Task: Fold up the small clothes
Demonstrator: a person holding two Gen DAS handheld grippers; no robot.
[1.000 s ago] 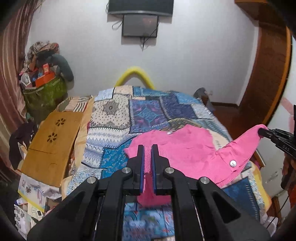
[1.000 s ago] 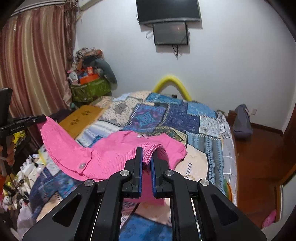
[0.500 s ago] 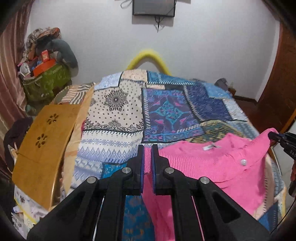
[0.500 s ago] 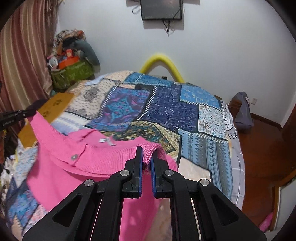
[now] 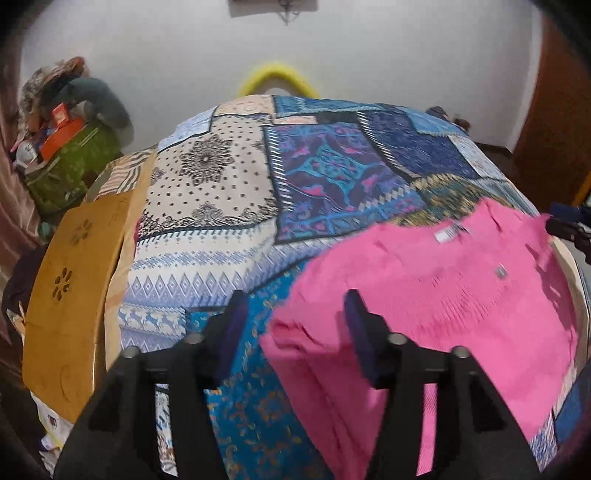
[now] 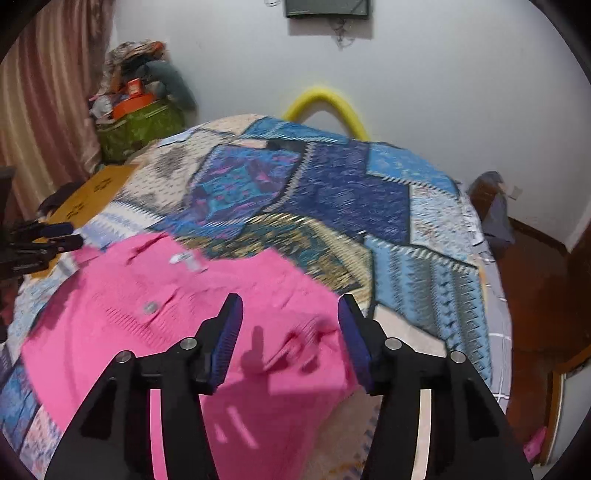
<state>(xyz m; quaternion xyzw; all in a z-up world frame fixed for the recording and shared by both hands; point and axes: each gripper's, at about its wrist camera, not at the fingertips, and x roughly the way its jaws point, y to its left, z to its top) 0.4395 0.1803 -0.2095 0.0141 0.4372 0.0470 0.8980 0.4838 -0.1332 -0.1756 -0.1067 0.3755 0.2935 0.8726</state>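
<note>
Left gripper [image 5: 293,314] up close, jaws opening, wide apart now, and the pads grip nothing. The near left edge of the pink top [image 5: 424,295] bunches between them, loose, lying on the quilt [image 5: 221,192]. Over in the right view, the right gripper [image 6: 288,314] is also opening, fingers spread, with the top's right edge below and between them, wrinkled, not pinched.

The top lies spread on the near end of the bed, pink knit, a button [image 6: 150,306] in the middle, a white label [image 6: 183,257] at the neckline on the far side. Its lower part drapes toward the cameras over the bed's edge. The pictures are motion-blurred, so finer folds are hard to read.

Beyond the top the patchwork quilt runs on, blue, purple and cream panels. Along the bed's left side rests a wooden board [image 5: 70,288] with flower cut-outs. Farther back on the left, a green bag [image 5: 70,162] heaped with clutter stands by a curtain [image 6: 48,110]. At the head of the bed a yellow arch [image 6: 325,105] rises against the white wall, and a dark screen [image 6: 327,9] hangs above it. To the right there is wooden floor and a grey bag [image 6: 496,210] near the wall.
</note>
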